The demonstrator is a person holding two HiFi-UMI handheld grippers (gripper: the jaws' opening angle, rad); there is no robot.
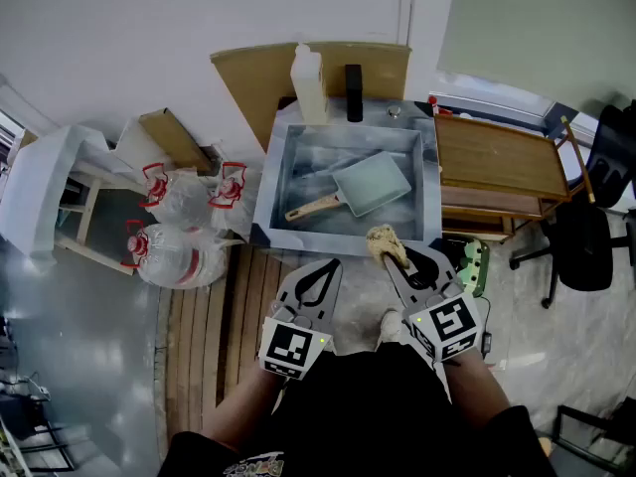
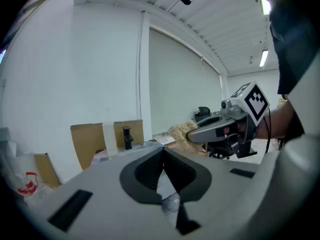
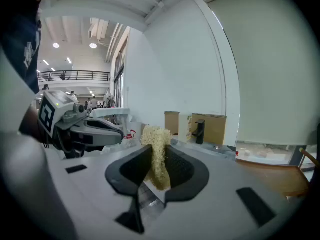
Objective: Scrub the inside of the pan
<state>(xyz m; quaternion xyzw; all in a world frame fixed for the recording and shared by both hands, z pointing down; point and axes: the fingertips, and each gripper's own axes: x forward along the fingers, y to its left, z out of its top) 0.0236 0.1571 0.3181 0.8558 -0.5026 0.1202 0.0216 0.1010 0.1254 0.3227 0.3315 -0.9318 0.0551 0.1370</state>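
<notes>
A pale green square pan [image 1: 373, 183] with a wooden handle [image 1: 315, 207] lies inside the steel sink [image 1: 277, 180], ahead of both grippers. My right gripper [image 1: 390, 250] [image 3: 158, 160] is shut on a tan fibrous scrubber [image 1: 386, 241] [image 3: 158, 151], held just short of the sink's near edge. My left gripper [image 1: 326, 267] [image 2: 163, 159] sits beside it to the left, shut with nothing between its jaws. In the left gripper view the right gripper [image 2: 192, 135] and the scrubber [image 2: 181, 131] show off to the right. The left gripper [image 3: 119, 130] shows at the left of the right gripper view.
A white bottle [image 1: 307, 82] and a black tap [image 1: 354, 91] stand at the sink's back rim. A wooden rack [image 1: 497, 167] is right of the sink, with an office chair [image 1: 586, 237] beyond. Plastic bags with red handles [image 1: 179, 222] lie left, on the floor.
</notes>
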